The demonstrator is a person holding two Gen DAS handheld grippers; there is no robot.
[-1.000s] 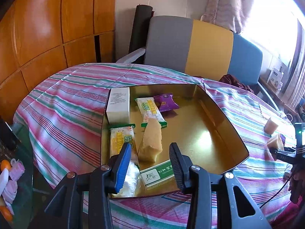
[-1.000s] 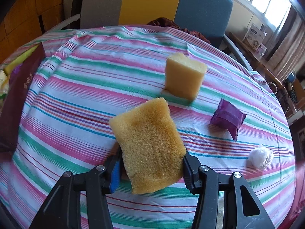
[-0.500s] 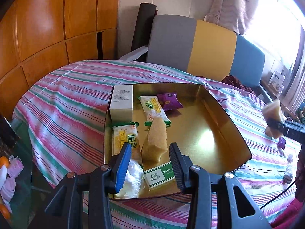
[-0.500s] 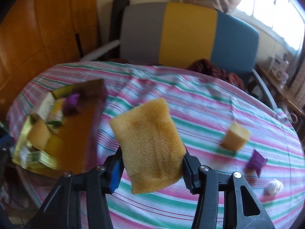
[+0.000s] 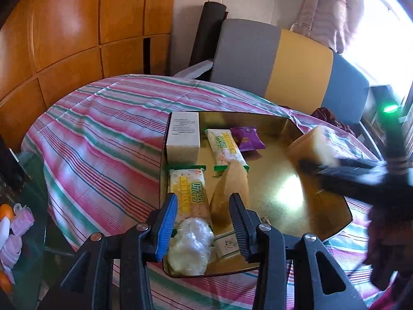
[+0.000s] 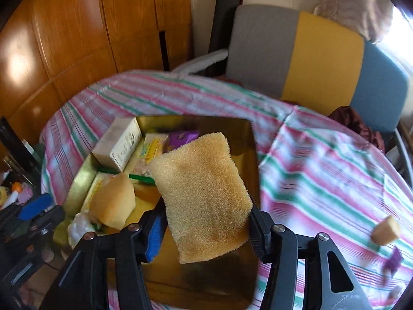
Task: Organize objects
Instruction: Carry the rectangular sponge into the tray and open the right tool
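Note:
My right gripper (image 6: pixel 205 228) is shut on a flat yellow sponge (image 6: pixel 204 193) and holds it in the air above the gold tray (image 6: pixel 247 139). In the left wrist view the sponge (image 5: pixel 313 144) shows blurred over the tray's right side (image 5: pixel 291 126). My left gripper (image 5: pixel 204 222) is open and empty, hovering over the tray's near edge. The tray holds a white box (image 5: pixel 183 137), snack packets (image 5: pixel 227 147), a purple packet (image 5: pixel 247 138), a sponge wedge (image 5: pixel 229 188) and a clear plastic wad (image 5: pixel 191 248).
The tray lies on a round table with a striped cloth (image 5: pixel 103 134). A small sponge block (image 6: pixel 386 230) and a purple packet (image 6: pixel 393 259) lie on the cloth at the right. A grey, yellow and blue chair (image 5: pixel 278 62) stands behind. Wooden panels are at the left.
My right gripper has swung left with the sponge, from over the bare cloth to above the tray. My left gripper has stayed open in place.

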